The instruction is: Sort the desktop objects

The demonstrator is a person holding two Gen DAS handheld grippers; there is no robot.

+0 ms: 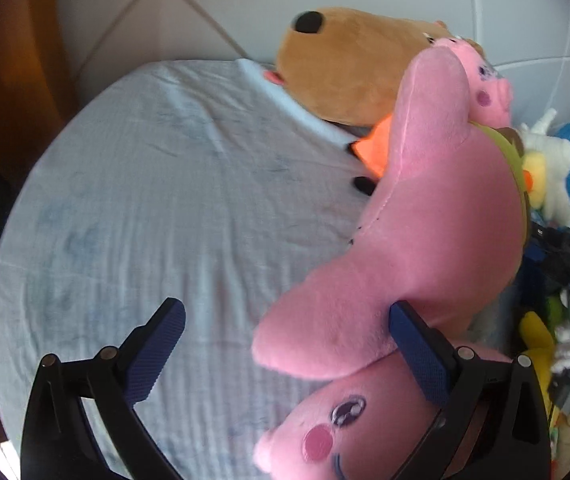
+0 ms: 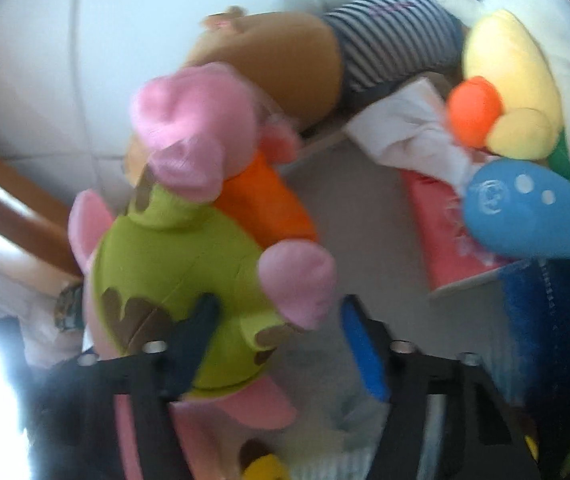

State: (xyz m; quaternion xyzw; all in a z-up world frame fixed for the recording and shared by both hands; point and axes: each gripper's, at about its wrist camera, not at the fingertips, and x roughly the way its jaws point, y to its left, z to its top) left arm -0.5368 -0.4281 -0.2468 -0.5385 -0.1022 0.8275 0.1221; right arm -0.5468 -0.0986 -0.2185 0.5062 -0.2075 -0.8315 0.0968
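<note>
On the grey cloth (image 1: 145, 200) the pink plush toy (image 1: 425, 240) lies beside the wide-open left gripper (image 1: 285, 344), while the half-open right gripper (image 2: 281, 336) straddles its green belly unclamped; better close lower for firm hold

Round worktop (image 1: 133, 200) under a creased pale blue-grey cloth (image 1: 189, 152), brown plush animal (image 1: 349, 68) lying at its far edge, big pink plush toy (image 1: 437, 216) sprawled along the right side, second pink plush face (image 1: 345, 432) resting at the near edge
</note>
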